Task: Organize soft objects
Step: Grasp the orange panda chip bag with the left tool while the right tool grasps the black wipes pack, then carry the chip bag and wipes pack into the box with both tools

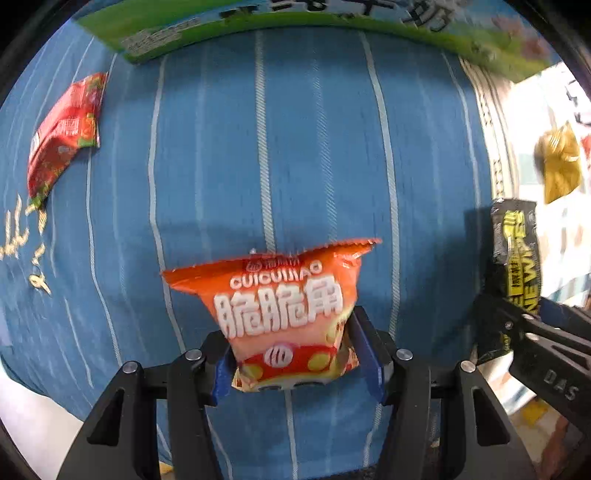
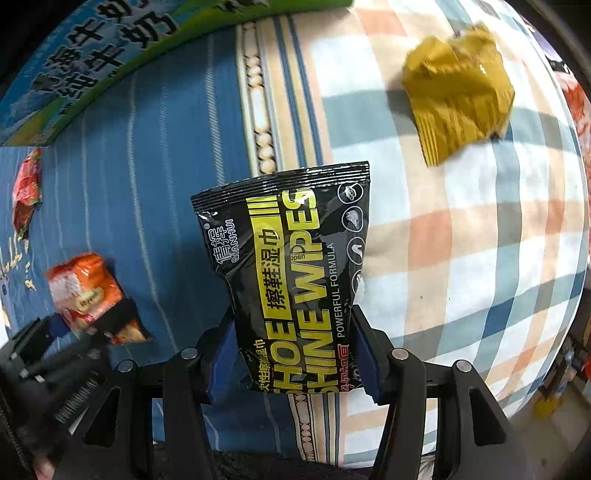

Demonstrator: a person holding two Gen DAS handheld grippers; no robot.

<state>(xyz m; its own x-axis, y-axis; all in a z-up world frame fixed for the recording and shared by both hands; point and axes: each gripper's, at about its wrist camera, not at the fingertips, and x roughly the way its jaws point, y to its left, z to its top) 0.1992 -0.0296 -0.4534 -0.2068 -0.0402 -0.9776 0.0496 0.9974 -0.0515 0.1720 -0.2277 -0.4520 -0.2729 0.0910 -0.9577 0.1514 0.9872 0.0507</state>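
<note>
My left gripper (image 1: 291, 350) is shut on an orange snack bag (image 1: 284, 306) and holds it above the blue striped cloth (image 1: 221, 166). My right gripper (image 2: 291, 343) is shut on a black and yellow shoe wipes pack (image 2: 291, 273), held over the seam between the blue cloth and a checked cloth (image 2: 461, 240). The wipes pack also shows at the right of the left wrist view (image 1: 517, 251). The orange bag shows at the lower left of the right wrist view (image 2: 88, 291).
A red snack packet (image 1: 62, 136) lies on the blue cloth at the left. A crumpled gold packet (image 2: 458, 96) lies on the checked cloth at the far right. A green and blue milk carton box (image 1: 258, 26) stands along the far edge.
</note>
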